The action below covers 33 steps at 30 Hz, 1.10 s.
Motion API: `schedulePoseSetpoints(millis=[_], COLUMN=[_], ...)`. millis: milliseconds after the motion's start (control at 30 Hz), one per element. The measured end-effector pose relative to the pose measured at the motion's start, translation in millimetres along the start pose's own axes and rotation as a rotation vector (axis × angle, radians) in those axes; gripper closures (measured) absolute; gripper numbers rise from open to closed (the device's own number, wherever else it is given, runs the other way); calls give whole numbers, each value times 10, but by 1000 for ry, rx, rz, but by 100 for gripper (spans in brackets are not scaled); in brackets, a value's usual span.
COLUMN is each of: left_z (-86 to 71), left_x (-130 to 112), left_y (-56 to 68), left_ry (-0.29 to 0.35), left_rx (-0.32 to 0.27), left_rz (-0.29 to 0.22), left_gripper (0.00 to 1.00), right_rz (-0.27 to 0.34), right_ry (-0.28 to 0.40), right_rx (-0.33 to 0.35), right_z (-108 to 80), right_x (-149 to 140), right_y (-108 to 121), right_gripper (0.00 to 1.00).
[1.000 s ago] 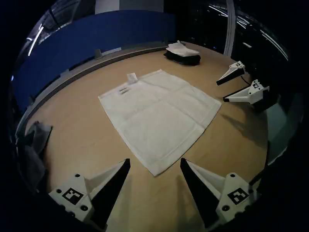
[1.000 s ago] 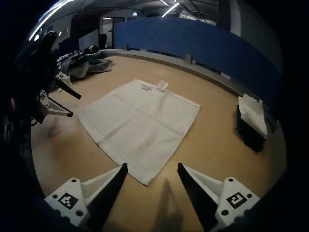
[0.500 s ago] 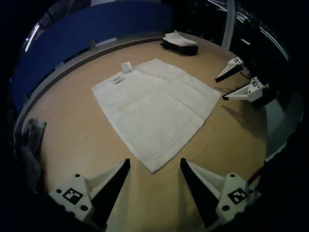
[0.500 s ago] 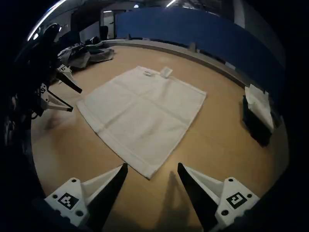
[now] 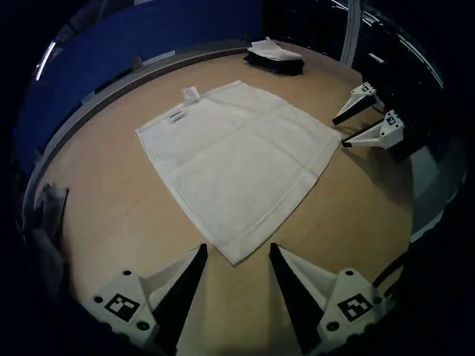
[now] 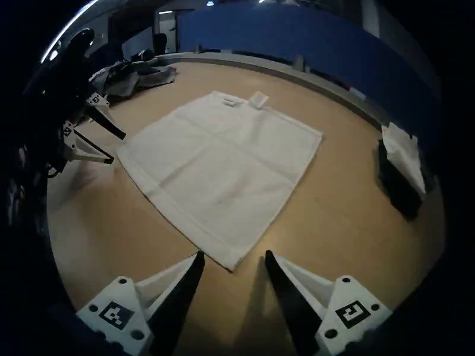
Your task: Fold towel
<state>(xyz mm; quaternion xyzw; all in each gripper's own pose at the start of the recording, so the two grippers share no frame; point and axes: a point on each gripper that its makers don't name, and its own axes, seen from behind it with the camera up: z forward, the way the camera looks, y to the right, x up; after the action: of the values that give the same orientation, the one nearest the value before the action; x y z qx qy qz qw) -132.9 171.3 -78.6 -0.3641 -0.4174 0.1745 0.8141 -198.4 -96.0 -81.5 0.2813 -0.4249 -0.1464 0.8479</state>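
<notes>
White terry cloth, a square towel [image 5: 237, 160], is laid flat on the tan wooden tabletop [image 5: 119, 207]. One corner is seen just ahead of the left gripper [image 5: 234, 282], between its parted white fingers and not yet clamped. Another corner is framed the same way ahead of the right gripper [image 6: 231, 279], whose jaws are likewise spread and empty. The fabric is judged light, soft and limp. It is expected to sag and drag when lifted, so each corner is best pinched low at the hemmed edge, with both raised together.

Probably an office: blue partition [image 6: 320, 35] behind a long wooden desk [image 6: 347, 216].
</notes>
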Motion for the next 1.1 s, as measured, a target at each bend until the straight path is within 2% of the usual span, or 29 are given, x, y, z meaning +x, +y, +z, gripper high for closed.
schedulePoseSetpoints(millis=[233,567,633,767,867,1000,1100], left_z=[40,48,51,55,51,52,59], left_x=[-59,-72,-72,-67,-61,-61,-57], left_y=[-30,-39,-30,-26,-18,-11,-20], left_ry=[-29,-39,-42,-47,-48,-47,-45], left_rx=[18,26,24,30,32,32,37], left_rz=[12,13,16,22,29,31,32], left_gripper=[40,49,53,72,75,84,90], right_rz=[11,22,19,21,24,22,15], right_ry=[-15,-20,-22,-23,-24,-20,-19], right_rx=[12,17,19,20,19,20,16], right_z=[27,58,61,64,62,47,38], right_x=[-39,-31,-29,-21,-23,-15,-10], right_y=[-10,0,-6,-13,-12,-9,-11], right_gripper=[35,46,52,68,73,87,91])
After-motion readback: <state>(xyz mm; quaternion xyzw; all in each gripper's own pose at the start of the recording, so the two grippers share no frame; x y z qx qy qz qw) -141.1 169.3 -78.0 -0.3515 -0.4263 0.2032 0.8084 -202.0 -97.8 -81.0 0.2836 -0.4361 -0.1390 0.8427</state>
